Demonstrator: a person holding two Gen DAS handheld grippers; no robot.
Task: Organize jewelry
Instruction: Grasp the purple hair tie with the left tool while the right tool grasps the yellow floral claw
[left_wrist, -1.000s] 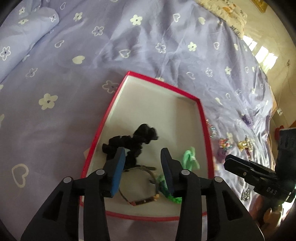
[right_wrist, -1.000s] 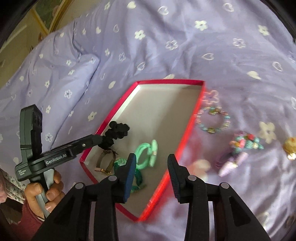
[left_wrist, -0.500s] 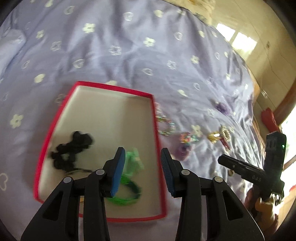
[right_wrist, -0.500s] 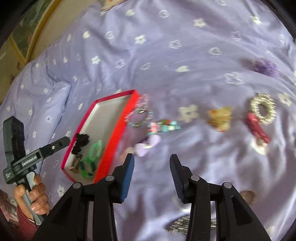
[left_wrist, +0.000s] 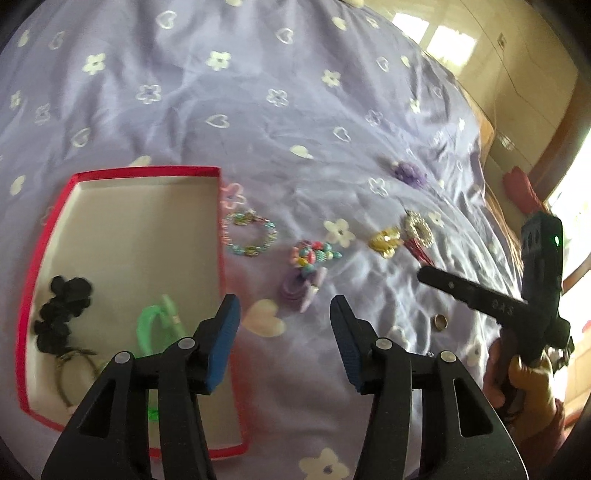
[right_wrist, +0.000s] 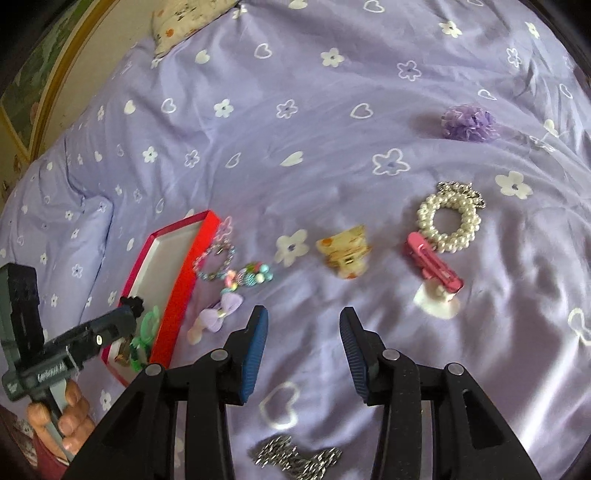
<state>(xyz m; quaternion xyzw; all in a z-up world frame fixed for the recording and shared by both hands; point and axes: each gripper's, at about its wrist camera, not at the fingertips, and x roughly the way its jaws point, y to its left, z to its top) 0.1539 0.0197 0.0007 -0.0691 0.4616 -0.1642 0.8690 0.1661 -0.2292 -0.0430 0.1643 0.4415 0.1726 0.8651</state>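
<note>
A red-rimmed box (left_wrist: 218, 236) (right_wrist: 184, 269) lies on the purple bedspread and holds a black scrunchie (left_wrist: 62, 310), a green hair tie (left_wrist: 159, 325) and a thin band (left_wrist: 74, 373). My left gripper (left_wrist: 284, 321) is open and empty, just right of the box. Beyond it lie a beaded bracelet (left_wrist: 249, 234), a colourful bead piece (left_wrist: 314, 254) and a purple bow (left_wrist: 301, 288). My right gripper (right_wrist: 303, 347) is open and empty above bare sheet. Ahead of it lie a yellow claw clip (right_wrist: 345, 254), a pink clip (right_wrist: 432, 266) and a pearl bracelet (right_wrist: 448, 218).
A purple pom-pom (right_wrist: 469, 123) lies far right. A silver chain (right_wrist: 295, 458) lies under my right gripper. A small ring (left_wrist: 439, 322) sits near the right gripper's tool. A pillow (right_wrist: 188, 18) is at the headboard. The bed edge and wooden floor show at the right in the left wrist view.
My left gripper has swung right, off the box to the sheet beside it, and stands wider open. My right gripper has moved right, away from the box, toward the loose pieces.
</note>
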